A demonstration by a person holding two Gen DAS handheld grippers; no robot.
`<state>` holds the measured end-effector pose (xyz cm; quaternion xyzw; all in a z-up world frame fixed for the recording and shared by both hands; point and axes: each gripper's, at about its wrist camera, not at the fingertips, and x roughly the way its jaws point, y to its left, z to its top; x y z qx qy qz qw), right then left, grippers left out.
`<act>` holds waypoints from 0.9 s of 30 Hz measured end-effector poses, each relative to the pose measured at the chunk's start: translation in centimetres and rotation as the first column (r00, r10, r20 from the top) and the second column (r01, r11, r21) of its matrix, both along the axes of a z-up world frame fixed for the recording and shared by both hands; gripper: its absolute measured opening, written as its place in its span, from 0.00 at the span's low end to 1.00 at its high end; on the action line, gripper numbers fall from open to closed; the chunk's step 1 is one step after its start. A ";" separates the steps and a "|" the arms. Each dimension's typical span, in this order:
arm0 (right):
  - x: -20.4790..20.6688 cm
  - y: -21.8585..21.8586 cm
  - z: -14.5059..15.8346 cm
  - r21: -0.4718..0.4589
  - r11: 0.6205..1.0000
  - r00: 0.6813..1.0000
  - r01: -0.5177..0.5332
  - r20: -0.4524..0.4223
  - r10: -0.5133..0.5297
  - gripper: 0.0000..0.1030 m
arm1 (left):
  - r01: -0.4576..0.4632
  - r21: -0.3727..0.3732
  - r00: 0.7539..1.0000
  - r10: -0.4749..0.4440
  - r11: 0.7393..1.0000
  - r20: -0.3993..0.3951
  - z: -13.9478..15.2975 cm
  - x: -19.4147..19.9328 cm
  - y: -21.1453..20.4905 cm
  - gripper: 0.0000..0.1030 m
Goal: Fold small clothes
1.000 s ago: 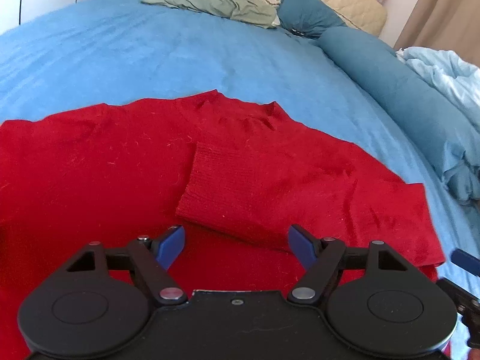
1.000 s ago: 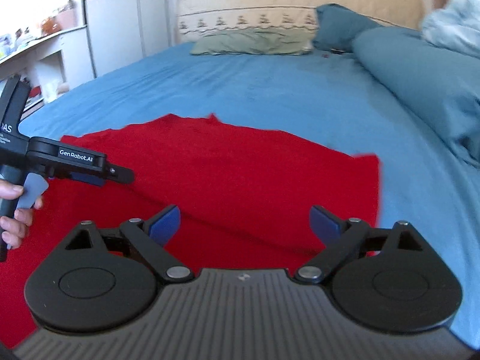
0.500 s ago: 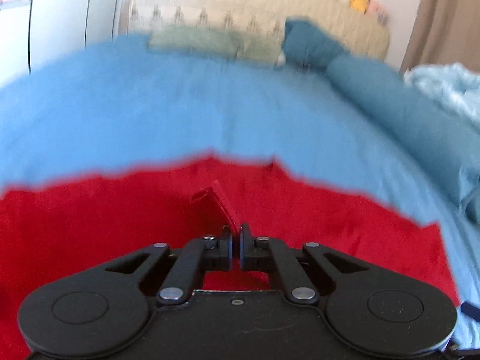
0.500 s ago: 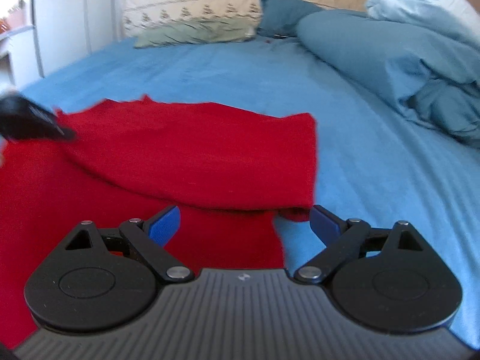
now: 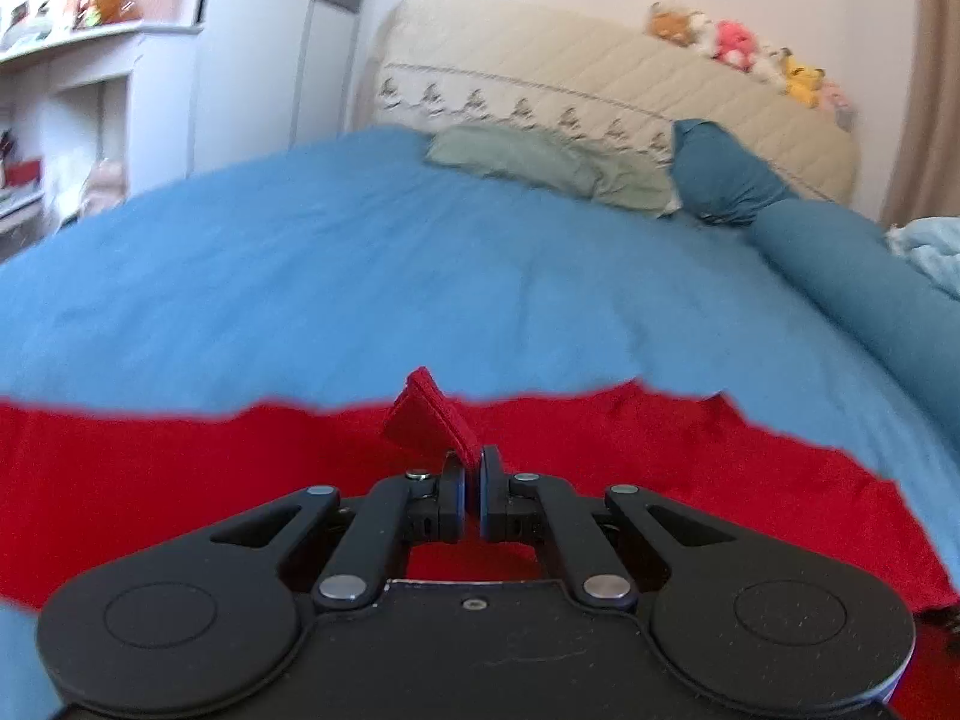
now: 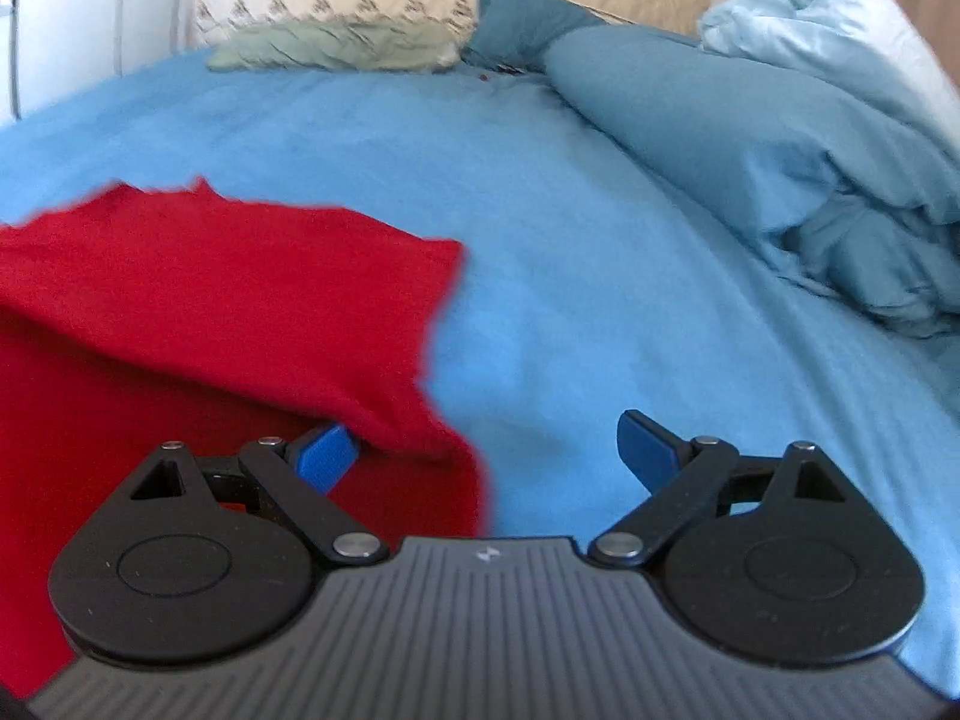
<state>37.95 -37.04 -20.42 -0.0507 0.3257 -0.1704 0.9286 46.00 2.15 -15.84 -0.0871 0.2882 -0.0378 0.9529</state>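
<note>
No words, brands or numbers can be read; only a small lightning-bolt mark [image 6: 486, 555] sits on the housing just behind the right claw [image 6: 489, 453].

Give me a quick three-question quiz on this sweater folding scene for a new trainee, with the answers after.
1. True or false: the left gripper is shut on a piece of the red sweater.
2. Multiple choice: the right gripper is (a) open, (b) shut on cloth, (c) out of view.
3. Fill in: the sweater lies on a ___ bedsheet.

Key: 1 true; 2 a; 3 blue.
</note>
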 end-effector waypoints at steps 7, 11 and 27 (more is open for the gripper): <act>-1.3 -3.2 -0.2 0.126 0.992 1.000 0.014 -0.019 -0.012 1.00 | 0.000 -0.026 0.997 -0.003 1.000 -0.082 -2.1 -1.5 1.4 0.07; -1.7 -2.4 0.9 0.085 0.996 0.995 -0.042 -0.084 0.049 1.00 | -0.024 0.083 0.993 0.034 0.996 -0.117 -1.0 -3.1 2.2 0.31; 3.2 3.2 -0.7 0.350 0.915 0.979 -0.199 0.035 0.199 1.00 | 0.179 0.059 0.976 -0.170 0.982 -0.139 -0.8 0.8 -2.3 0.70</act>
